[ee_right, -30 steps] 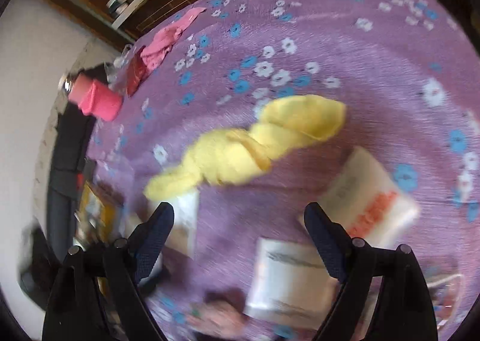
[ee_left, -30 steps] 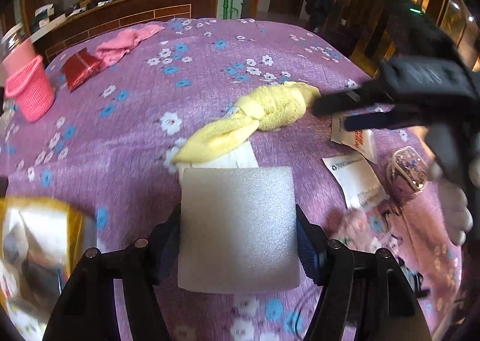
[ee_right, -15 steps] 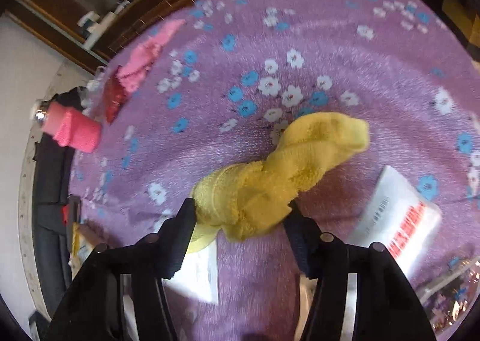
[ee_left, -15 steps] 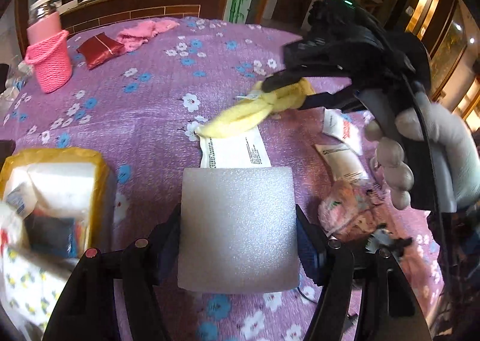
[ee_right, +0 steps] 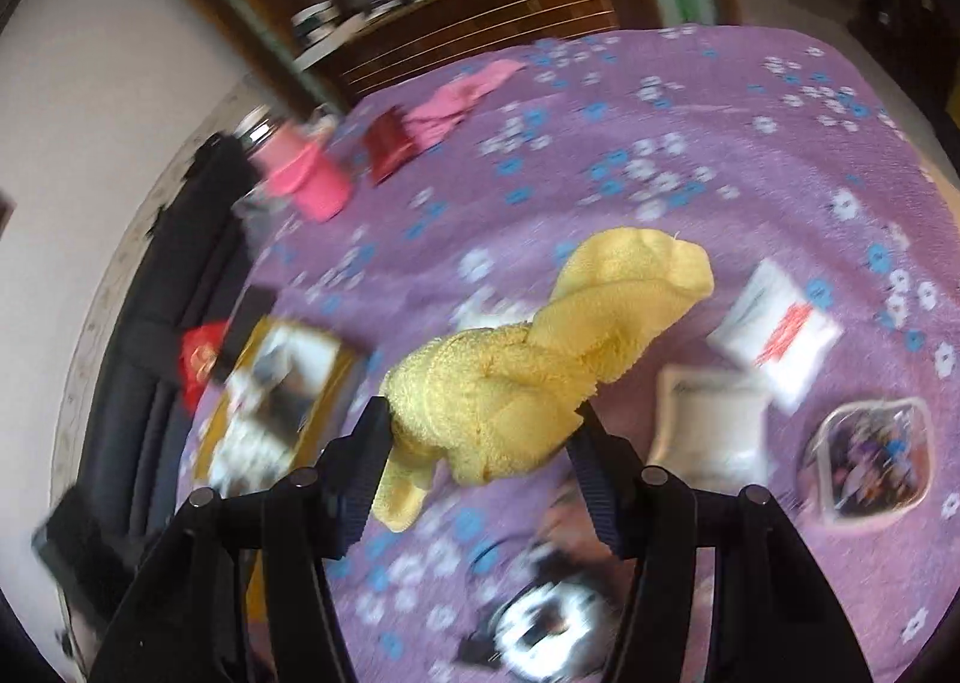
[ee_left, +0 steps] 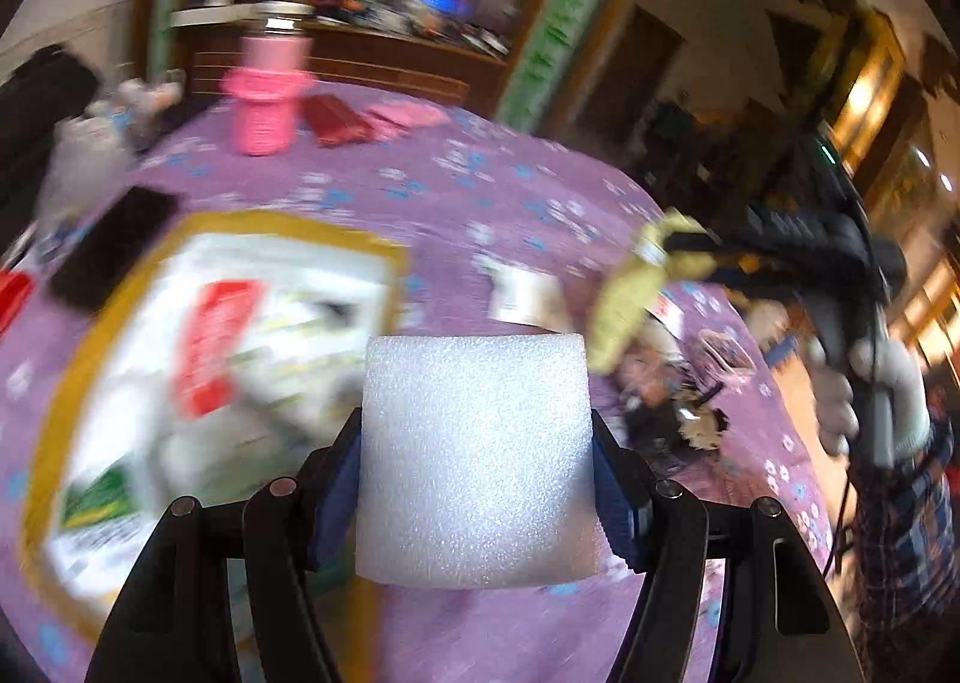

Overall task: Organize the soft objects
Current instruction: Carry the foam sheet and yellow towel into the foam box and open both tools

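Two handheld grippers are working over a round table (ee_right: pixel 750 101) covered in a purple flowered cloth. The left gripper (ee_left: pixel 477 467) is pinching a white foam block (ee_left: pixel 477 461) squarely between its two fingers, above the table and just beside a yellow-rimmed box (ee_left: pixel 384 257) that is already holding packets. The right gripper (ee_right: pixel 480 437), held by a gloved hand (ee_left: pixel 864 401), is clamping the thick middle of a twisted yellow towel (ee_right: pixel 540 377); its jaws have just been closing onto the towel, which is now hanging clear of the cloth with one end drooping below the fingers.

Judging from this, both soft things are being carried toward the box. To do it well, the foam probably wants lowering flat inside the rim before letting go, and the towel's dangling end wants lifting over the rim so it is not catching or dragging the white packets (ee_right: pixel 774 329) lying nearby.
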Demonstrator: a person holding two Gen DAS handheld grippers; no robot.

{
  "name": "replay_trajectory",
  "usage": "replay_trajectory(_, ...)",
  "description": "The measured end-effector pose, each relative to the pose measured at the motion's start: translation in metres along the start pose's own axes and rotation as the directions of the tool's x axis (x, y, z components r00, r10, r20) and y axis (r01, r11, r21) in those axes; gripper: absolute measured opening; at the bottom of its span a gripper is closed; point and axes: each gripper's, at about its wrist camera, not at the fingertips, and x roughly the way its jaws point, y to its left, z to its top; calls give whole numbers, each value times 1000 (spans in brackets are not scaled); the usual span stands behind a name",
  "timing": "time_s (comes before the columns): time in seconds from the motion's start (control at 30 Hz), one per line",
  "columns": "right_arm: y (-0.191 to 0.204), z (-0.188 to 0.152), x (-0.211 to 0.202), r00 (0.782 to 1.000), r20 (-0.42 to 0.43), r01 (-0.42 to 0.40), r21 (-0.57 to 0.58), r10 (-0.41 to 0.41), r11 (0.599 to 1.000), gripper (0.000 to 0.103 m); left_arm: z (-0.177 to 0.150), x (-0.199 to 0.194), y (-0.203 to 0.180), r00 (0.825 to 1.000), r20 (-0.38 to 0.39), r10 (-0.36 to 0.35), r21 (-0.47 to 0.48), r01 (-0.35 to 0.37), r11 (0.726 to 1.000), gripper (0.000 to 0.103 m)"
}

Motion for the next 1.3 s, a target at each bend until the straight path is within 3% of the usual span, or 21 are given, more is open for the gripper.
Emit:
replay_trajectory(0.13,31,-22,6,997,-31,-70,-52,69,996,58,-16,-28,43,994,59,95,-107,-88,990,71)
replay_trajectory(0.27,66,-41,18,991,-74,-116,-111,108,987,58,-34,-31,70,987,51,153,-178,-142,974,71)
replay_trajectory(0.43,109,-53,33,985,-117,-148,-191,127,970,58,-47,-22,73,960,33,280,-144,-272,951,73)
replay_trajectory(0.5,125,-54,42,981,-133,-164,-209,138,964,58,-47,-17,74,955,30,296,-128,-290,948,75)
replay_trajectory(0.73,188,-64,85,959,-240,-224,-323,150,919,59,-54,-34,94,976,101,191,-229,-164,959,76)
replay_trajectory(0.87,224,-81,118,938,-338,-229,-428,80,874,59,-60,-62,112,966,185,179,-289,-120,950,76)
replay_trajectory(0.93,230,-83,135,926,-373,-225,-435,53,872,59,-61,-75,120,959,225,169,-316,-92,944,80)
replay_trajectory(1.13,230,-66,163,957,-253,-4,-509,-145,860,59,-66,-91,128,949,274,158,-311,-68,948,81)
replay_trajectory(1.3,224,-66,162,964,-214,31,-503,-159,864,66,-69,-86,136,954,261,147,-328,-55,943,82)
